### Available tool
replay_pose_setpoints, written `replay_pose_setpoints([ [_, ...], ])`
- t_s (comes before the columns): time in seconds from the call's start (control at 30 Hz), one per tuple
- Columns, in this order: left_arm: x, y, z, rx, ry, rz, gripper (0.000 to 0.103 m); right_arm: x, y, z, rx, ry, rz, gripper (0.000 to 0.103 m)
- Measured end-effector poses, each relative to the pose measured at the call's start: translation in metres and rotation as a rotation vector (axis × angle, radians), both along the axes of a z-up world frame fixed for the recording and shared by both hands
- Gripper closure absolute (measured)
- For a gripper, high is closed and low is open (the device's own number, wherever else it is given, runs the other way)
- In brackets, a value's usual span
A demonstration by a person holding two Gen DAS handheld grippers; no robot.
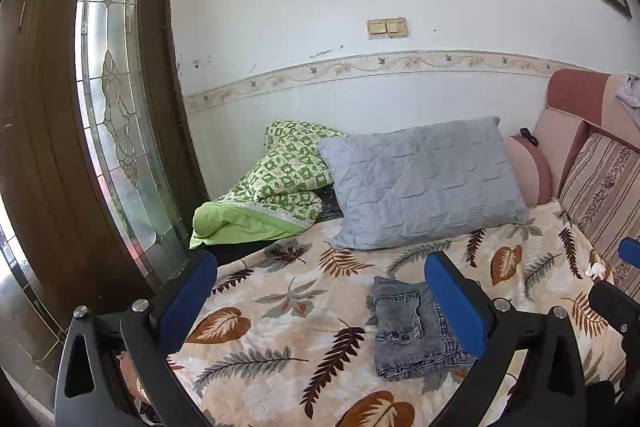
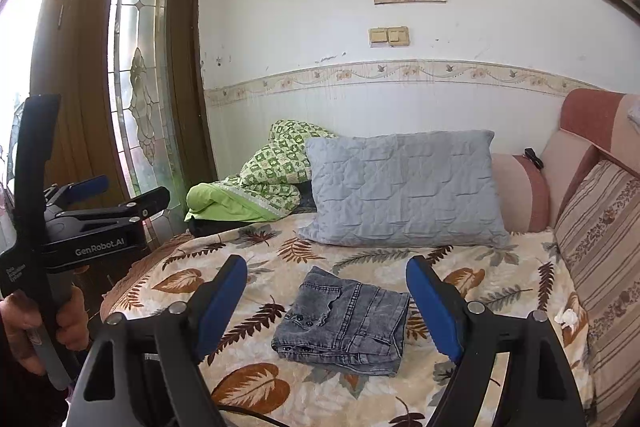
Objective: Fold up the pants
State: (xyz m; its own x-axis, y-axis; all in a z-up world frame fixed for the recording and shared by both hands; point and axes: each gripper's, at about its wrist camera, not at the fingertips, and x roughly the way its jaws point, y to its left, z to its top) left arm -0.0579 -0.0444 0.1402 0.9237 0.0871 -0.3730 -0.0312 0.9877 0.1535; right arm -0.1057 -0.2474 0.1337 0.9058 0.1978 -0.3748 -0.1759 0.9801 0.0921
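Note:
The grey denim pants [image 2: 344, 323] lie folded into a compact rectangle on the leaf-patterned bedspread [image 2: 248, 307]. They also show in the left wrist view [image 1: 412, 327]. My right gripper [image 2: 326, 303] is open and empty, held above and in front of the pants, its blue pads on either side of them in view. My left gripper [image 1: 320, 291] is open and empty, hovering to the left of the pants. Its right blue pad [image 1: 456, 303] overlaps the pants' right edge in view. The left gripper also shows at the left of the right wrist view [image 2: 92, 203].
A grey quilted pillow [image 2: 400, 187] and a green patterned blanket [image 2: 260, 183] lie at the back of the bed. A striped cushion [image 2: 600, 247] and pink sofa back stand on the right. A wooden door with glass panel [image 2: 136, 87] is on the left.

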Motion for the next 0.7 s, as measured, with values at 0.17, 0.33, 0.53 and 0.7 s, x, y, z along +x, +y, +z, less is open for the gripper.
replay_pose_setpoints([
  [0.17, 0.004, 0.003, -0.004, 0.029, -0.014, 0.033, 0.0, 0.009, 0.001, -0.011, 0.01, 0.031, 0.007, 0.019],
  [0.33, 0.009, 0.004, -0.006, 0.037, -0.016, 0.042, 0.0, 0.019, 0.004, -0.022, 0.0, 0.059, 0.011, 0.019],
  [0.53, 0.014, 0.006, -0.013, 0.042, -0.004, 0.038, 0.0, 0.025, 0.01, -0.03, -0.015, 0.075, 0.023, 0.019],
  [0.7, 0.014, 0.008, -0.017, 0.035, 0.006, 0.026, 0.0, 0.027, 0.015, -0.032, -0.026, 0.081, 0.03, 0.019],
])
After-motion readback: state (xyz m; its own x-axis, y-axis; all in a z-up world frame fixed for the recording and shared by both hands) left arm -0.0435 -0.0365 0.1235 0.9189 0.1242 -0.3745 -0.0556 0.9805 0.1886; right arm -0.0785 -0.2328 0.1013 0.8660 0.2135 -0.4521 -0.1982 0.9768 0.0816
